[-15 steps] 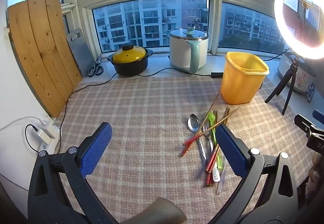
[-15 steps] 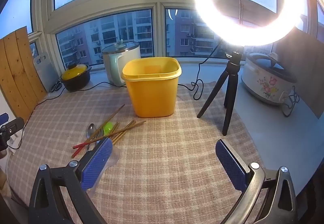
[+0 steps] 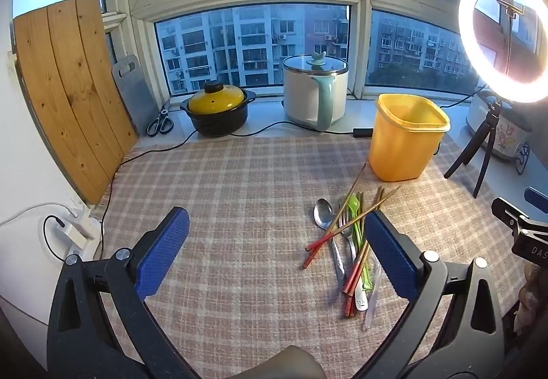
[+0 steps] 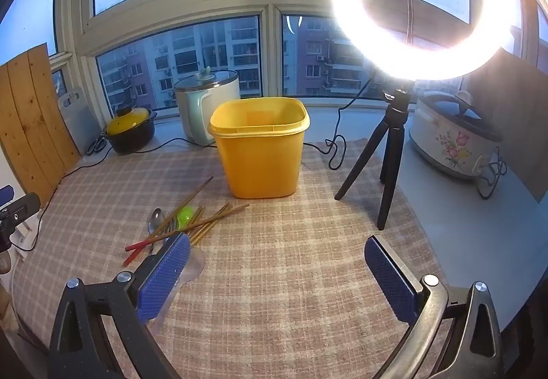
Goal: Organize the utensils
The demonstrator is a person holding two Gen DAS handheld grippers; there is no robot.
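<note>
A: Utensils (image 3: 346, 242) are lying in one loose pile on the checked cloth (image 3: 239, 190), just in front of the yellow bin (image 3: 407, 136): chopsticks (image 4: 185, 225), a metal spoon (image 3: 323, 213), a green spoon (image 4: 185, 213). As far as I can see into the bin, nothing is showing inside yet.

B: So sorting is not starting yet?

A: By my judgement, everything is remaining to do.

B: Grippers?

A: Left gripper (image 3: 274, 242) is hanging with fingers wide apart, nothing between them; the pile is lying beside its right finger, bin-side. Right gripper (image 4: 277, 276) is likewise gaping, empty; the pile is sitting at its left finger (image 4: 164, 279).
</note>
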